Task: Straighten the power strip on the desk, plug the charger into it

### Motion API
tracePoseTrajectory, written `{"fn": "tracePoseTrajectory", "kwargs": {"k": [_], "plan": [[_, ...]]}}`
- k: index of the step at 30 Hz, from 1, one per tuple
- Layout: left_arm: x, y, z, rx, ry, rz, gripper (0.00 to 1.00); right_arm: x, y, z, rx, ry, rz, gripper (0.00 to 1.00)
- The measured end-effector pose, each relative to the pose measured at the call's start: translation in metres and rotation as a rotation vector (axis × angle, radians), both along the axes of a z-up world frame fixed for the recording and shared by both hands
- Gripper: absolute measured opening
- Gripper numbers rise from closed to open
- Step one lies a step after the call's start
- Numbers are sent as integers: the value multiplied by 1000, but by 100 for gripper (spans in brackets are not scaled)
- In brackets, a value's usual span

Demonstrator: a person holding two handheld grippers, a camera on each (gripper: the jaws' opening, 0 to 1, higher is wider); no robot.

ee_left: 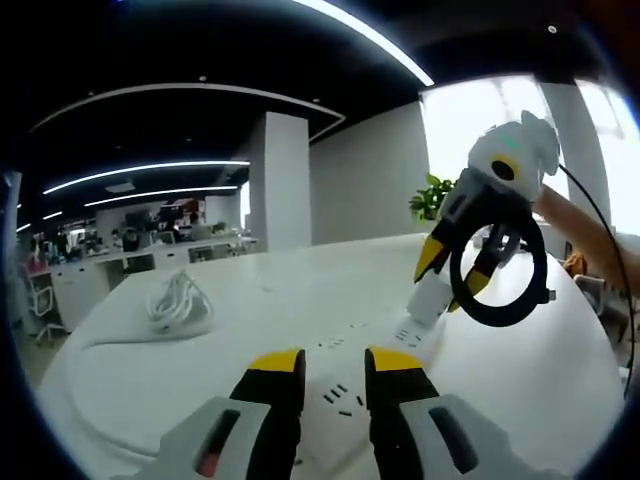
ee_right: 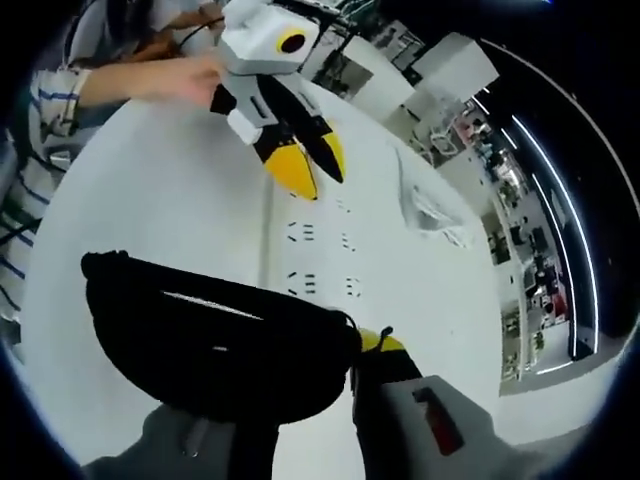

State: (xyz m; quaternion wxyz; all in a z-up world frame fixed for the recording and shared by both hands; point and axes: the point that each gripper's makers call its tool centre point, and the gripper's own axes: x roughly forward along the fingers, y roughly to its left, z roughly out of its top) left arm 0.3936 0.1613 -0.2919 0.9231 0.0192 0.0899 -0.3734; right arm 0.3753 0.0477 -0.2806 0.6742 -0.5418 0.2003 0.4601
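Your right gripper (ee_right: 330, 375): coiled black cable (ee_right: 210, 345) hides its left jaw; power strip (ee_right: 320, 255) end covered.

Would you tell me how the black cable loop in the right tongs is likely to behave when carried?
The black cable loop looks floppy: it hangs as a ring from the right tongs, so it will probably swing. Being thin, it is likely light. Lowered, it may drag over or snag on the power strip.
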Motion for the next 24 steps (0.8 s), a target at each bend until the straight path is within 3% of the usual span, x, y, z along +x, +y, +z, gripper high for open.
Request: {"fn": "tracePoseTrajectory", "kwargs": {"k": [12, 14, 16, 18, 22, 24], "plan": [[0, -1, 0, 1, 0, -4, 24, 0, -1, 5, 36, 18, 0, 23], [0, -1, -1, 8, 1, -4, 24, 3, -2, 3, 53, 62, -90, 23], [-1, -2, -2, 12, 1, -7, 24, 3, -1, 2, 53, 69, -58, 23], [-2, -3, -3, 15, 5, -10, 24, 1, -4, 0, 91, 127, -67, 23], [-4, -5, -4, 22, 4, -18, 24, 3, -7, 1, 254, 238, -51, 22], [-4, -6, -3, 18, 0, -22, 24, 5, -4, 1, 314, 274, -95, 22]]}}
